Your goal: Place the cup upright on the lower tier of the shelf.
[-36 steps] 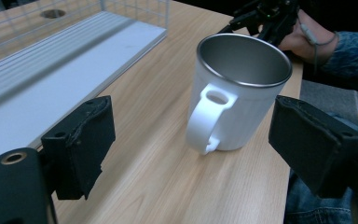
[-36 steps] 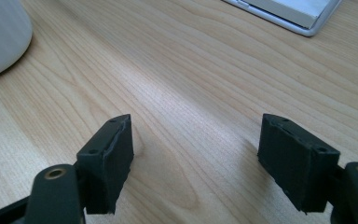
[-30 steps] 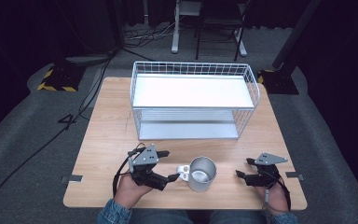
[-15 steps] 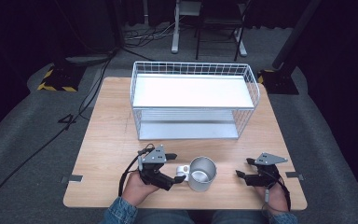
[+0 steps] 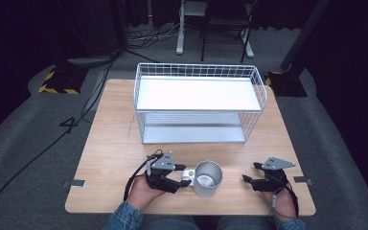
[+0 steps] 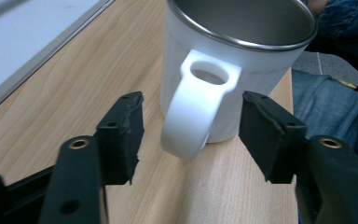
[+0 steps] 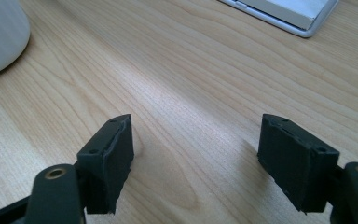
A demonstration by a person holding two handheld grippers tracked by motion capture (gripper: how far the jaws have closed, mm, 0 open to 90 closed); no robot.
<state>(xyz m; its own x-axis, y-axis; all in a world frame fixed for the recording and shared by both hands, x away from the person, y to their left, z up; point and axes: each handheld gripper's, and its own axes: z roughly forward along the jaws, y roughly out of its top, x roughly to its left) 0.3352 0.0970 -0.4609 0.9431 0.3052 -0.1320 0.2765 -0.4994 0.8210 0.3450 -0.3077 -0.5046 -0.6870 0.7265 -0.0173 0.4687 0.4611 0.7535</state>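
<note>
Bench [image 5: 115, 143]: we are looking down on a pale wooden top that is carrying everything here; our forearms are coming in from its six o'clock edge.

Wire rack [image 5: 199, 103]: we are seeing a white wire basket frame standing at twelve o'clock on the bench, with a white tray on top and a lower shelf beneath it. In the right gripper view its white base edge [image 7: 284, 14] is showing at about one o'clock, well apart from the tongs.

Mug [image 5: 207, 178]: a white mug with a metal rim and steel inside is standing upright near the six o'clock edge of the bench, between our two hands, mouth up. In the left gripper view the mug [image 6: 233, 70] is sitting at twelve o'clock, close in front of the pads.

Mug handle [image 6: 198, 105]: it is pointing to nine o'clock in the high view, straight toward our left tongs.

Left tongs [image 5: 186, 176]: we are holding them at nine o'clock of the mug. Their jaws have just been closing and are standing about half open, with the handle between them; a gap is showing on each side, so the pads [image 6: 121, 130] are not pressing on it.

Right tongs [image 5: 250, 173]: we are resting them at three o'clock of the mug, well apart from it, spread wide over bare wood and gripping nothing.
</note>
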